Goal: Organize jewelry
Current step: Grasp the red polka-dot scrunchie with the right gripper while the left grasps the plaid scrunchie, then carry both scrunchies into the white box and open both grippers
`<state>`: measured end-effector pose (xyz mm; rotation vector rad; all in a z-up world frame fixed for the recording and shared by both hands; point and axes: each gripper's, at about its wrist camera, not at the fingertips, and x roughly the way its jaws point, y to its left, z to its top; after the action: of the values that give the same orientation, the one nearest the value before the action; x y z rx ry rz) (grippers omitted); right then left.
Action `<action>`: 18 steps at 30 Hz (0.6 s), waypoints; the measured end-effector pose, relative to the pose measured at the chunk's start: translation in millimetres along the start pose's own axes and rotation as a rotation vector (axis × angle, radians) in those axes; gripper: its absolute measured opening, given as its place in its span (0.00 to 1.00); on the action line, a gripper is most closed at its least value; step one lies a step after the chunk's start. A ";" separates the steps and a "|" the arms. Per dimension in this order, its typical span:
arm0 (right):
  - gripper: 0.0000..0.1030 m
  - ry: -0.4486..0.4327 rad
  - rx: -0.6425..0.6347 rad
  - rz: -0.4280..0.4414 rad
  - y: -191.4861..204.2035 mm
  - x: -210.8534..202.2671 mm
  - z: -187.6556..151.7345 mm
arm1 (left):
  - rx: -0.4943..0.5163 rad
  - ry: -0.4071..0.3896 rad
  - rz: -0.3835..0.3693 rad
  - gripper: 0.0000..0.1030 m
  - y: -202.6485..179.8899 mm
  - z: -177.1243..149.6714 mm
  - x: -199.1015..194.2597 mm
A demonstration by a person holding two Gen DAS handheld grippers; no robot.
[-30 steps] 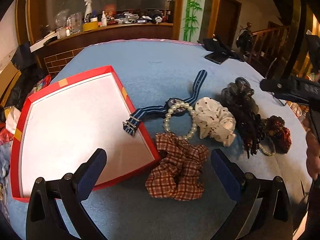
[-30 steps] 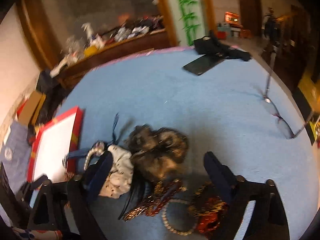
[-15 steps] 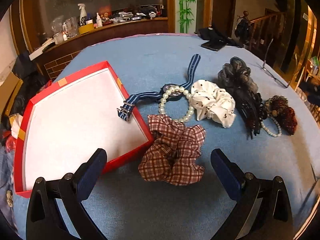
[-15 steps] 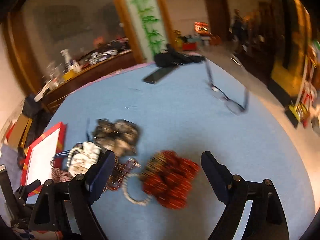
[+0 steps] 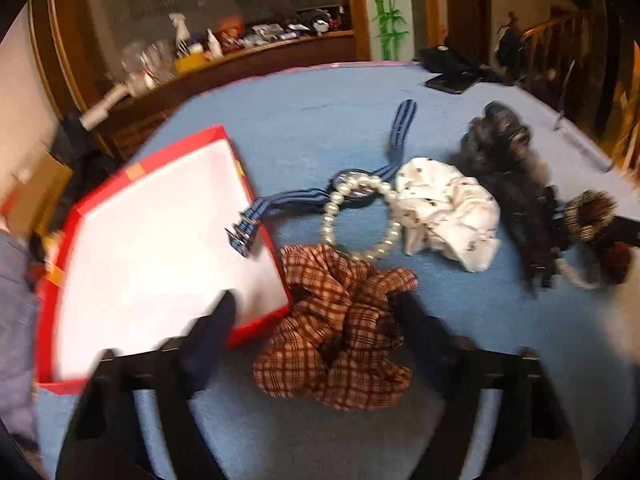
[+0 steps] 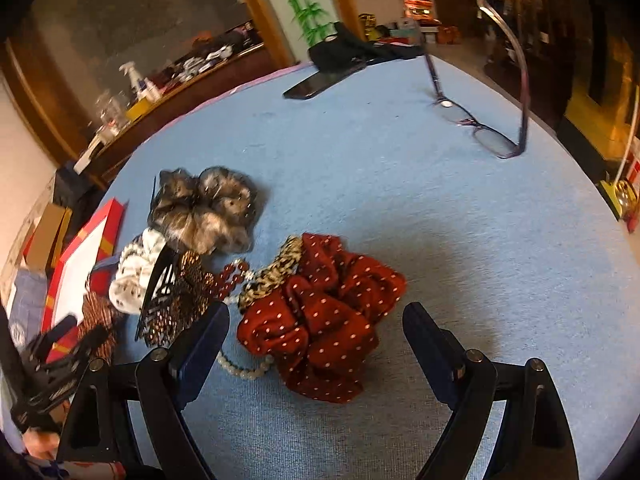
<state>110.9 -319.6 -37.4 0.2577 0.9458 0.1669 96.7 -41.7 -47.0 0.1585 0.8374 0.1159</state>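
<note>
A red box (image 5: 80,216) with a white inside lies at the left of the blue table. A striped-strap watch (image 5: 356,188) lies over its rim, with a pearl bracelet (image 5: 360,224), a white scrunchie (image 5: 448,212) and a dark furry scrunchie (image 5: 500,148) beside it. My left gripper (image 5: 316,320) is open, its fingers on either side of a brown plaid scrunchie (image 5: 340,332). My right gripper (image 6: 316,328) is open around a red dotted scrunchie (image 6: 324,312). A black hair comb (image 6: 160,284), red beads (image 6: 230,278) and a pearl loop (image 6: 244,368) lie by it.
Glasses (image 6: 480,124) stand at the far right of the table, a phone (image 6: 320,82) and dark cloth (image 6: 352,50) at the far edge. The left gripper (image 6: 60,356) shows at the right wrist view's left edge. A cluttered counter (image 5: 240,52) runs behind.
My left gripper has moved down and forward onto the plaid scrunchie. My right gripper has swung right from the furry scrunchie and come down around the red dotted scrunchie.
</note>
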 end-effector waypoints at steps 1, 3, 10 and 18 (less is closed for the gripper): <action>0.89 0.000 -0.016 0.000 1.5 0.2 -1.5 | -0.002 -0.009 0.017 0.55 -1.5 0.5 0.8; 0.89 0.002 -0.050 -0.006 5.7 1.2 -4.8 | -0.006 -0.028 0.034 0.33 -3.2 1.7 -1.2; 0.20 0.013 -0.103 -0.059 10.1 11.1 -11.5 | -0.097 -0.070 -0.049 0.05 12.6 2.2 -19.0; 0.19 -0.247 -0.020 0.013 -1.1 -43.9 -8.1 | -0.135 -0.190 -0.099 0.05 25.1 -6.1 -62.3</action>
<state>79.1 -330.6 -8.1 0.2593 0.6975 0.1522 49.7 -26.8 -1.0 0.0001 0.6441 0.0626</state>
